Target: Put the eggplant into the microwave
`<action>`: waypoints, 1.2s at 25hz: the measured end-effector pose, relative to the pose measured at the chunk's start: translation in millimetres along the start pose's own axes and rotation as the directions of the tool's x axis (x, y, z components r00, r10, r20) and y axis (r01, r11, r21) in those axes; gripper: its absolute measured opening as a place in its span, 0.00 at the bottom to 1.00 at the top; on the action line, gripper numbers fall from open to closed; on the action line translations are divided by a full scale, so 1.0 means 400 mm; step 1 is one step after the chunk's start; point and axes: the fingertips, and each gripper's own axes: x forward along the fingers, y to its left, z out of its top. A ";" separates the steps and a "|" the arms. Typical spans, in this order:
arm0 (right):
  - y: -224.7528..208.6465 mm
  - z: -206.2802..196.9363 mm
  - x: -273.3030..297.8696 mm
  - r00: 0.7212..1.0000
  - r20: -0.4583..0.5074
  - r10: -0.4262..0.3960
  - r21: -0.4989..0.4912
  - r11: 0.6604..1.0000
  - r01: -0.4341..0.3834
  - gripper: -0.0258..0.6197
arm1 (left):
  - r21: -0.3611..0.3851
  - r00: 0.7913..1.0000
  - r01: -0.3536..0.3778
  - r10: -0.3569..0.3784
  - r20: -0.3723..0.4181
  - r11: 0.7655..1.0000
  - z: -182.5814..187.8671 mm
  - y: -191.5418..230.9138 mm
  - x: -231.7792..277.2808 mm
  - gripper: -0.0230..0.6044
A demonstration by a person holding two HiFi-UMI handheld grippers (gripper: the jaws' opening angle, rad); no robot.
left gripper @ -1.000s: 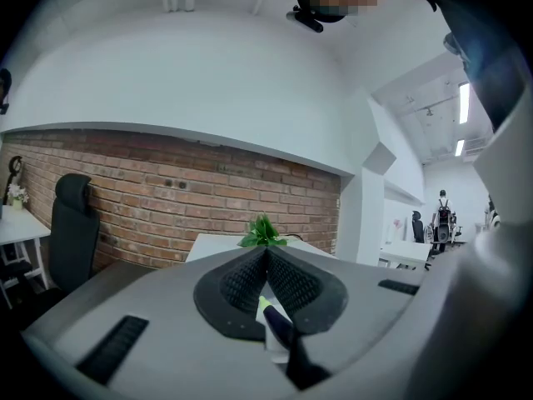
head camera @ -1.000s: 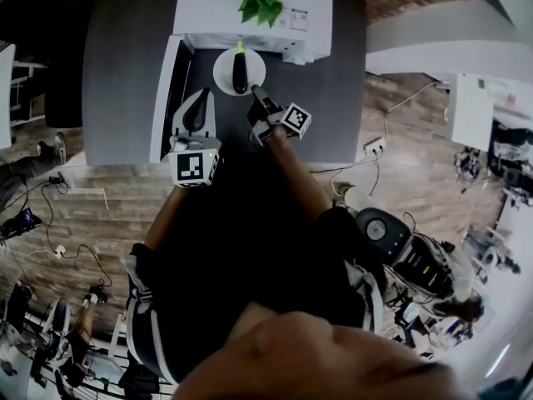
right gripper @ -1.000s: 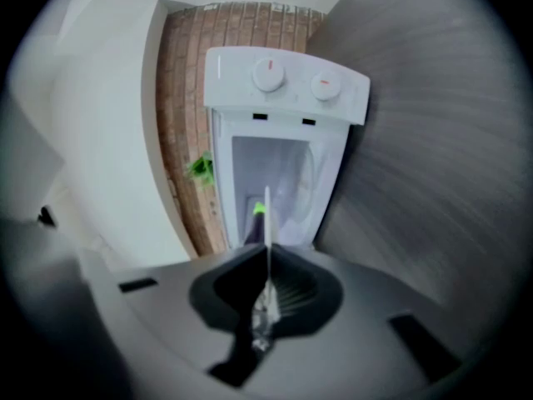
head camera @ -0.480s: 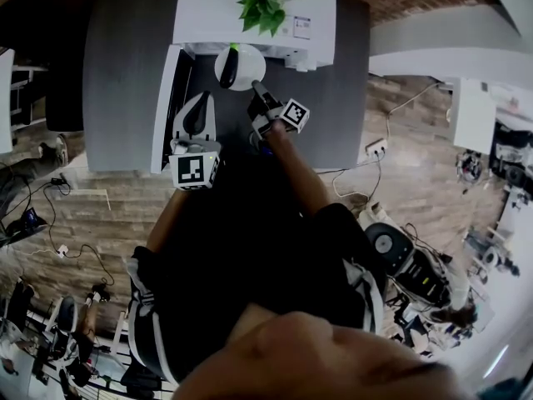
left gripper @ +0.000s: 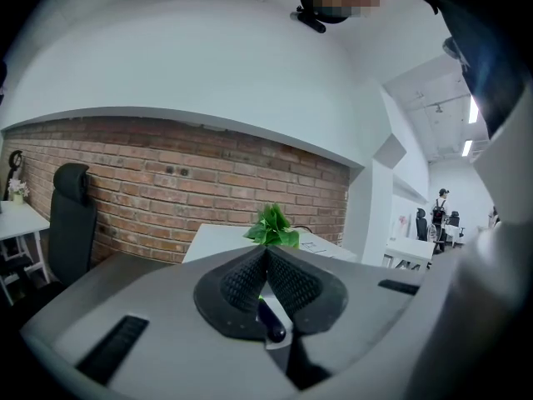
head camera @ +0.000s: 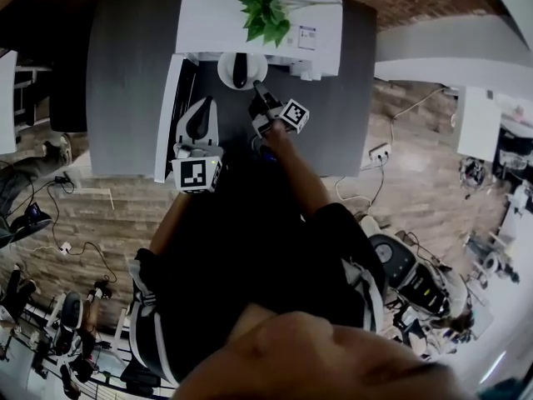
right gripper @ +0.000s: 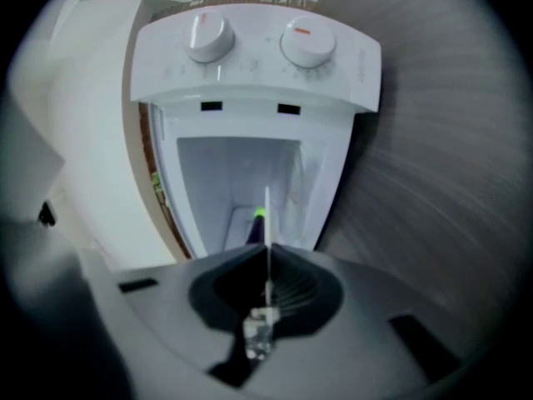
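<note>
No legible text anywhere. On the microwave (head camera: 208,11) top, toward its right edge, there's a small white sticker (head camera: 307,37) w/ print too small to read. The front panel has two dials (right gripper: 208,37) w/ faint, blurred markings, and the right-hand dial has an orange tick. Marker cubes on the left gripper (head camera: 201,104) and the right gripper (head camera: 257,87) show b/w square patterns, no letters or nos.

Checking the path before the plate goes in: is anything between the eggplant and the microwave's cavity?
Nothing visible. The microwave has its door open to the left, and its cavity looks bare. The eggplant lies on the plate, clamped at the rim by the right gripper, at the opening.
</note>
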 end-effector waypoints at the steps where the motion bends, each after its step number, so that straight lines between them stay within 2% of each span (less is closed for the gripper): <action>1: -0.003 0.003 0.004 1.000 0.004 0.003 0.004 1.000 -0.003 0.10 | 0.000 1.000 0.002 -0.002 0.001 1.000 0.001 0.000 0.004 0.10; 10: -0.056 0.039 0.036 0.999 0.034 -0.013 0.017 1.000 0.012 0.10 | 0.001 1.000 0.009 -0.009 -0.005 1.000 -0.006 0.012 0.041 0.10; 18: -0.069 0.062 0.070 0.999 0.038 -0.026 0.024 0.999 0.025 0.10 | -0.021 0.999 0.005 -0.005 -0.034 1.000 -0.015 0.021 0.059 0.10; 30: -0.095 0.085 0.104 0.998 0.050 -0.045 0.047 0.998 0.043 0.10 | -0.010 1.000 0.003 -0.003 -0.031 1.000 -0.032 0.035 0.075 0.10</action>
